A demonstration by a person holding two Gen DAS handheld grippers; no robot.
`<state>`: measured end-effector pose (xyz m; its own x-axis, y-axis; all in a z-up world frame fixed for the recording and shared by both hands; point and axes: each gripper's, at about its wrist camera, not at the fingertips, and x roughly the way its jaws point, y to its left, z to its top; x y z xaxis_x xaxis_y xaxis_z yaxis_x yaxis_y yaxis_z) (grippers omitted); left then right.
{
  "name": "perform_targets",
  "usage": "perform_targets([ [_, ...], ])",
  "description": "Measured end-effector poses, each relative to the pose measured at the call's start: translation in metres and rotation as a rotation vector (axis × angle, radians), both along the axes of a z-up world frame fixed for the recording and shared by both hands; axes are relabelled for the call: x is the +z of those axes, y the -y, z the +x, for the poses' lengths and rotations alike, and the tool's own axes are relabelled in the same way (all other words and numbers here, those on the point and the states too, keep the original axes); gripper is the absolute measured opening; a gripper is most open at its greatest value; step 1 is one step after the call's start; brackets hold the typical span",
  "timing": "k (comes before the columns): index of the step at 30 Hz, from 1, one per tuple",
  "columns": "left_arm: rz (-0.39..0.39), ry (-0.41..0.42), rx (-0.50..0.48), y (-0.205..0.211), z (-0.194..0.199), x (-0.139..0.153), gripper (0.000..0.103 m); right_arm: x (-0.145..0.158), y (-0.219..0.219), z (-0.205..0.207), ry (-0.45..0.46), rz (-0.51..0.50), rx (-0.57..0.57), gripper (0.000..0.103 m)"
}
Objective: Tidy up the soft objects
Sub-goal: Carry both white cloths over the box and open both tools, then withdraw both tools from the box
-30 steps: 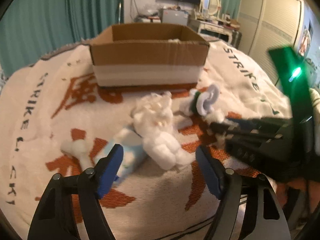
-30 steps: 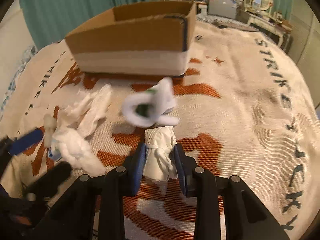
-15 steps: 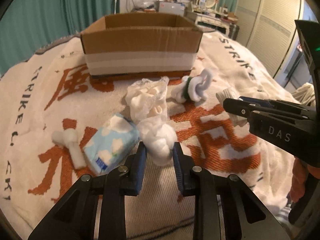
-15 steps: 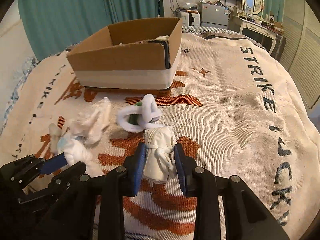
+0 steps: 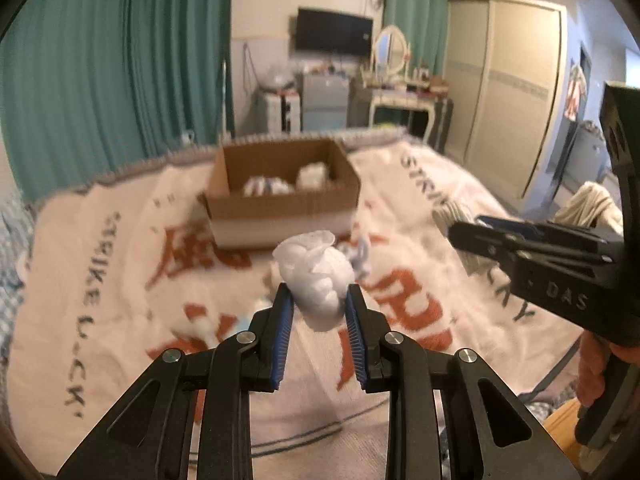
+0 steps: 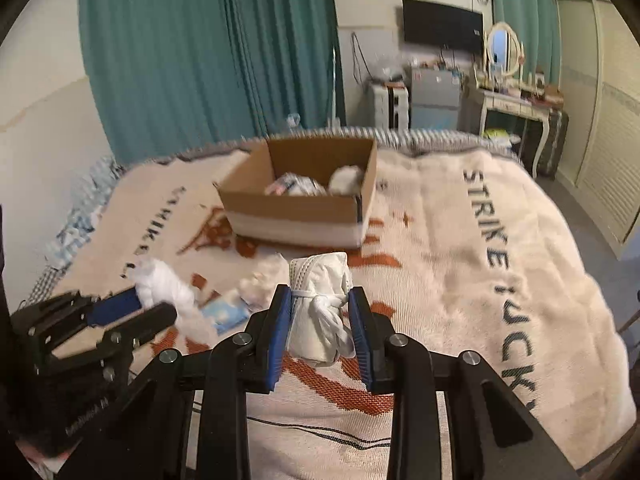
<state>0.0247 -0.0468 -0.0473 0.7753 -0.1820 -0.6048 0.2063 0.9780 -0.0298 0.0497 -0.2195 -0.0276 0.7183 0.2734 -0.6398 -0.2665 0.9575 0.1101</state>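
A white fluffy wad [image 5: 318,280] is pinched near its lower half between the pads of the left gripper [image 5: 319,308], jaws nearly together; most of the wad bulges above the pads. A slip out of the shallow hold is judged possible on the way to the cardboard box [image 5: 280,196], since the stuff is loose and compresses. A white rolled cloth bundle [image 6: 320,304], tied at its middle with a knotted strip, is clamped in the right gripper [image 6: 320,312], jaws narrow and pressed on both sides. Both pieces are held in the air on the near side of the box, clear of the blanket [image 6: 460,264].

The two grippers are close side by side; a knock between them over the narrow box opening is judged a risk. Two pale items already lie inside the box. Between box and grippers, a blue-and-white packet [image 6: 224,314] and white tufts [image 6: 260,280] are left on the blanket; sharper detail is lost to blur.
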Motion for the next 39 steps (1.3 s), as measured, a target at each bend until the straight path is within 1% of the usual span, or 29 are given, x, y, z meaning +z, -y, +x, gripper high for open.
perform_targets([
  [5,-0.019,0.081,-0.005,-0.014,0.005,0.039,0.025,0.043,-0.005,-0.012,0.082,0.008,0.031,0.029],
  [9,0.018,0.132,-0.012,-0.018,0.023,0.062,0.025,0.077,-0.013,-0.002,0.151,0.009,0.055,0.029],
  [11,0.030,0.151,-0.017,-0.019,0.037,0.070,0.025,0.089,-0.017,0.013,0.171,0.016,0.065,0.029],
  [13,0.031,0.168,-0.020,-0.021,0.057,0.076,0.026,0.097,-0.021,0.036,0.181,0.028,0.071,0.029],
  [17,0.051,0.186,-0.017,-0.023,0.103,0.079,0.026,0.099,-0.030,0.087,0.188,0.016,0.065,0.029],
  [19,0.070,0.180,-0.011,-0.024,0.129,0.074,0.026,0.095,-0.034,0.116,0.177,0.023,0.064,0.029],
  [21,0.050,0.146,-0.021,-0.027,0.163,0.064,0.026,0.084,-0.036,0.146,0.158,0.028,0.059,0.029],
  [25,0.054,0.114,-0.042,-0.030,0.210,0.040,0.028,0.052,-0.045,0.203,0.107,0.020,0.046,0.029],
  [27,0.075,0.095,-0.050,-0.027,0.234,0.024,0.029,0.030,-0.046,0.233,0.071,0.020,0.031,0.029],
  [30,0.116,0.087,-0.055,-0.021,0.260,0.001,0.030,0.006,-0.047,0.258,0.033,0.029,0.022,0.029],
  [32,0.136,0.065,-0.040,-0.019,0.271,-0.014,0.046,-0.011,-0.048,0.274,0.010,0.028,0.020,0.029],
  [33,0.133,0.055,-0.026,-0.020,0.278,-0.020,0.066,-0.016,-0.047,0.279,0.005,0.022,0.018,0.030],
  [34,0.124,0.052,-0.012,-0.022,0.283,-0.025,0.080,-0.023,-0.047,0.285,-0.004,0.012,0.012,0.030],
  [36,0.094,0.056,0.012,-0.027,0.287,-0.033,0.081,-0.031,-0.044,0.291,-0.016,0.008,0.004,0.032],
  [37,0.088,0.045,0.017,-0.029,0.288,-0.036,0.081,-0.036,-0.042,0.294,-0.028,0.010,-0.003,0.039],
  [38,0.088,0.029,0.032,-0.031,0.289,-0.038,0.081,-0.038,-0.041,0.295,-0.038,0.009,-0.007,0.057],
  [39,0.092,0.022,0.043,-0.032,0.289,-0.038,0.081,-0.038,-0.039,0.295,-0.038,0.006,-0.015,0.067],
])
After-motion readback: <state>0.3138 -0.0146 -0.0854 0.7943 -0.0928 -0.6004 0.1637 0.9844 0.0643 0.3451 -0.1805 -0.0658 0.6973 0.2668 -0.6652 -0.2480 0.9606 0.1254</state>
